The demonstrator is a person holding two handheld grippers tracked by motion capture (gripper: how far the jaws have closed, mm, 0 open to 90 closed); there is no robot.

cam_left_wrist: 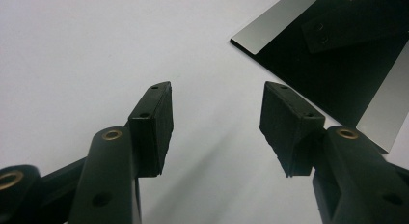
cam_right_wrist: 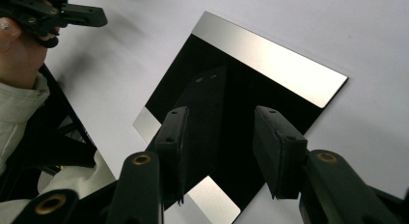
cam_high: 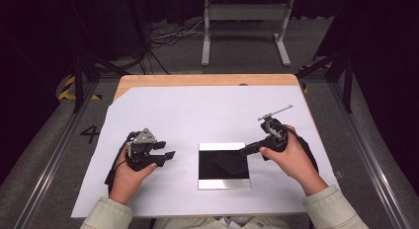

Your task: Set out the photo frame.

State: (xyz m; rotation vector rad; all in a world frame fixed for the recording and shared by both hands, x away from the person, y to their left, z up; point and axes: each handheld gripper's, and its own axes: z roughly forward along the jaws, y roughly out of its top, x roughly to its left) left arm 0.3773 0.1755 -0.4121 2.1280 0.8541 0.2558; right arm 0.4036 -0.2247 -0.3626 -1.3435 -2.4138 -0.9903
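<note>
1. Since the white sheet covers nearly the whole surface, the dark mirror-like plate at lower centre stands out plainly.
2. Right gripper leans over the plate's upper right edge, fingers spread, nothing pinched, seemingly lining up.
3. Left gripper waits at the plate's left, fingers spread, empty.
</note>
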